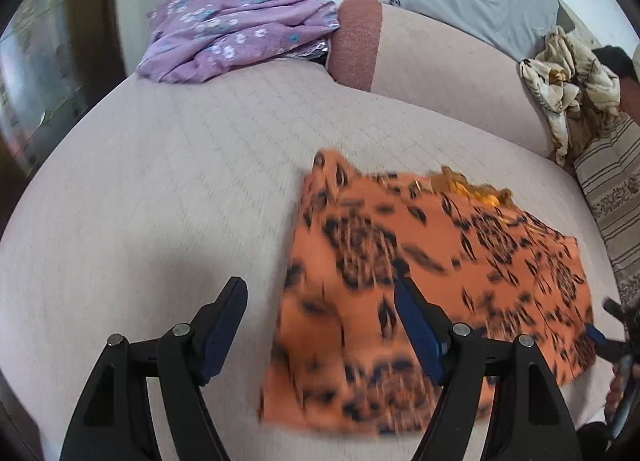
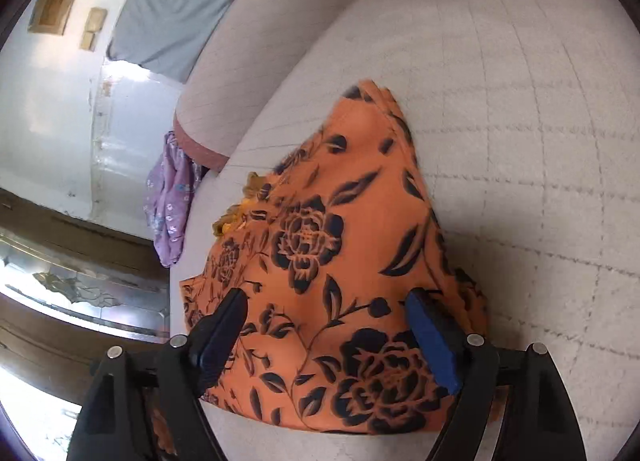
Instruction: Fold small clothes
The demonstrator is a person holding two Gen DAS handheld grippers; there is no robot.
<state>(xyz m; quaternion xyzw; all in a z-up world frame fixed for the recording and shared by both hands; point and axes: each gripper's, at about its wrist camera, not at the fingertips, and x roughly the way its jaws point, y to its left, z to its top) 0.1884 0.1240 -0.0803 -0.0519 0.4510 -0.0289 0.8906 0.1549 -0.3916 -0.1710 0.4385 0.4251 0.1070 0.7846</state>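
I see the folded floral garment (image 1: 432, 269) lying on the mattress (image 1: 168, 197), before the bolster (image 1: 440, 73); a crumpled cloth (image 1: 236, 33) sits left of that bolster.

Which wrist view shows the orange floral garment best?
The right wrist view: the orange floral garment is sharp there, its print and folded edges clear, filling the centre. The left wrist view shows it motion-blurred and off to the right, partly behind a gripper finger.

The right gripper (image 2: 326, 297) hangs spread-jawed over the orange floral garment (image 2: 336, 261).
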